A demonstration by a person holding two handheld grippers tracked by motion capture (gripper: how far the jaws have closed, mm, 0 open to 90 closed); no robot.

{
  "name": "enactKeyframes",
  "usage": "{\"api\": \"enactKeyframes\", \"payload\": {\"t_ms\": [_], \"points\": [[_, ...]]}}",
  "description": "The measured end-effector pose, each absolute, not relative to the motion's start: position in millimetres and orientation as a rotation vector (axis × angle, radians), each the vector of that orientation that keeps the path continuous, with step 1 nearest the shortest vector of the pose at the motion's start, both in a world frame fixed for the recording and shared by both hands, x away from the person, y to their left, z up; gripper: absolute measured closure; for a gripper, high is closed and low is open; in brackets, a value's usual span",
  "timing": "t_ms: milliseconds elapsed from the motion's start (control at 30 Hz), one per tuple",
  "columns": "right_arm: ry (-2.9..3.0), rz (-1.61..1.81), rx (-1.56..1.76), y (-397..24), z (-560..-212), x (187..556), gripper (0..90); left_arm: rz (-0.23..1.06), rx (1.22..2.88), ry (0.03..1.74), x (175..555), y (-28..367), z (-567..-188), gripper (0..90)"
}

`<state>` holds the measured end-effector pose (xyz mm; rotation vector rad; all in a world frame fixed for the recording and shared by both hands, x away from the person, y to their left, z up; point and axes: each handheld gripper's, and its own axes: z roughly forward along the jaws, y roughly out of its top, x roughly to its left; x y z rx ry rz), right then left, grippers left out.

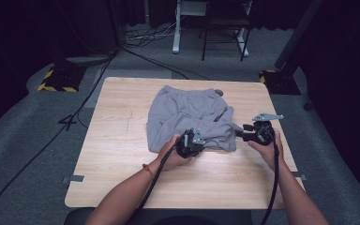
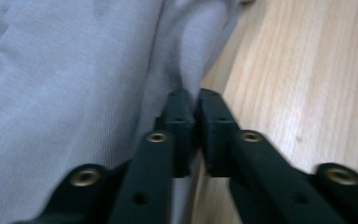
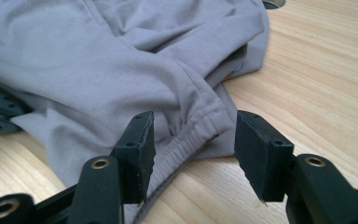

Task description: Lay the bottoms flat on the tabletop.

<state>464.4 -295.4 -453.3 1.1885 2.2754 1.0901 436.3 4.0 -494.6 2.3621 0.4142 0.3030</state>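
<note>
Lying folded on the table (image 1: 112, 140), grey trousers (image 1: 187, 117), left hand-held gripper (image 2: 196, 100) pinching their edge, right hand-held gripper (image 3: 193, 135) open around the cuff.

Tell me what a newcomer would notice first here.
The grey sweatpants, folded in a heap at the middle of the wooden table. Next, the two black grippers at the near edge of the pants: the left gripper is pinched shut on a fold of the cloth, while the right gripper stands open around the elastic cuff at the right corner.

left gripper (image 2: 196, 100) seemingly pinched shut, right gripper (image 3: 193, 133) agape — low
</note>
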Motion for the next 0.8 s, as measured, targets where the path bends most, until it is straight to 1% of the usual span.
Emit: {"api": "enactKeyframes", "payload": {"t_ms": [167,233,367,433,667,800], "points": [[2.282,1.087,1.202,-298,-457,465,47.5,0.226,2.364,0.336,431,20,-487,89.4],[2.277,1.081,1.205,-299,-457,465,47.4,0.224,2.369,0.306,425,29,-480,89.4],[2.277,1.081,1.211,-301,-458,464,47.1,0.144,2.341,0.239,410,56,-466,89.4],[2.277,1.076,1.213,-302,-457,463,47.1,0.126,2.354,0.206,399,71,-463,89.3],[2.29,1.065,1.203,-300,-457,462,47.1,0.1,2.342,0.218,364,129,-459,89.0],[2.307,1.054,1.185,-295,-457,460,47.1,0.099,2.339,0.259,356,153,-463,88.3]]}}
